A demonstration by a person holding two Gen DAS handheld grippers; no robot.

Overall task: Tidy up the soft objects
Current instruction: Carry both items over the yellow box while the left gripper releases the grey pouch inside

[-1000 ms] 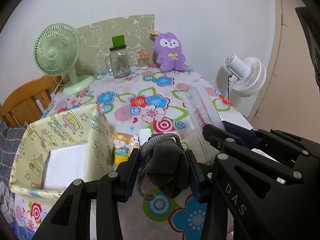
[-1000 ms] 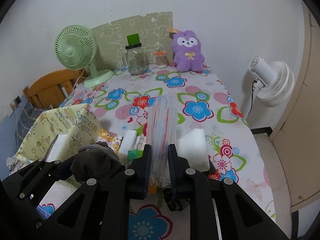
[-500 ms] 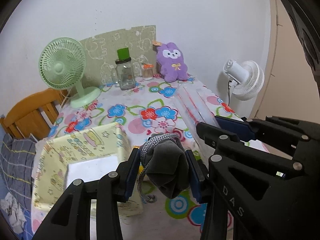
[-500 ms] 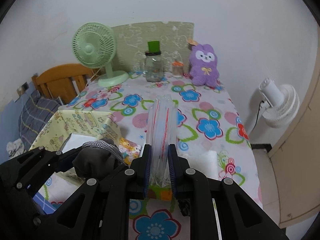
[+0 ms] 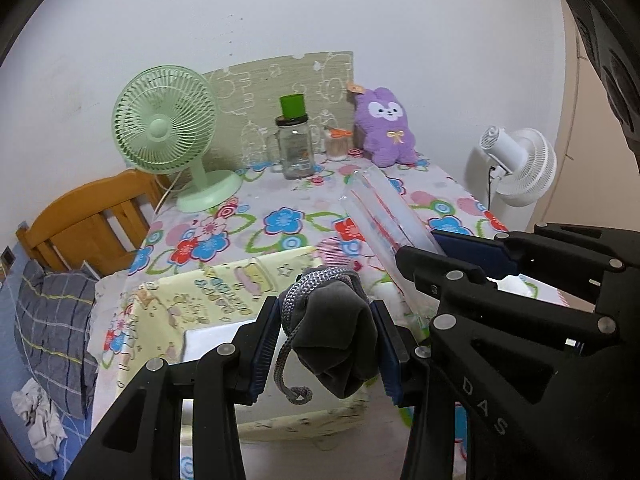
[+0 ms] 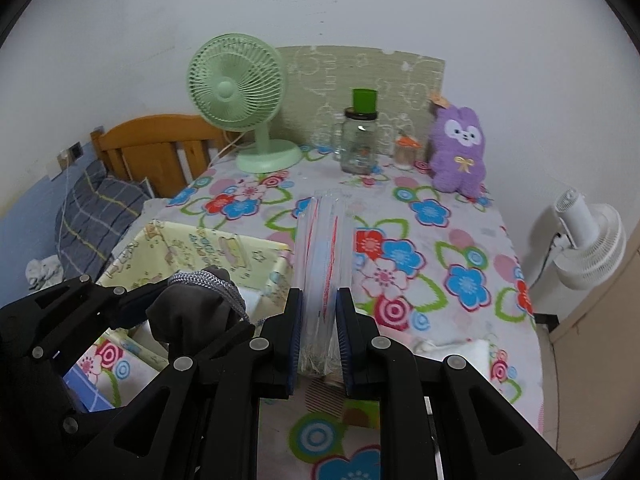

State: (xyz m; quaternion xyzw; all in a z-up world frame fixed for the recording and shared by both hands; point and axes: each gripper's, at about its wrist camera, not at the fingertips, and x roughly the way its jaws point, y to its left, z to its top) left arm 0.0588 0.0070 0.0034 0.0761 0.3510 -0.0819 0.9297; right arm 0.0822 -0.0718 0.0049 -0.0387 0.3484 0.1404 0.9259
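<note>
left hand-held gripper [image 5: 326, 344] clamped on grey sock [image 5: 340, 336], now above the yellow box [image 5: 224, 284]. right hand-held gripper [image 6: 320, 344] clamped on clear bag [image 6: 322, 248], lifted higher off surface [image 6: 440, 240].

Far ahead of the left claw [image 5: 324, 306], at the back of the tabletop [image 5: 280, 196] with its flowered cloth, a clear glass jar [image 5: 294, 152] stands upright with a green cup [image 5: 292, 105] upside down on its lid. Just right of the jar is a small holder with an orange top [image 5: 337, 145]. Ahead and to the left of the claw stands a pale green desk fan [image 5: 164, 120]. A patterned green panel [image 5: 256, 80] leans against the wall behind them. A wooden headboard [image 5: 88, 224] and a grey plaid pillow [image 5: 52, 320] lie off to the claw's left. A white fan [image 5: 520, 168] stands beyond the tabletop's edge, ahead and to the right.
</note>
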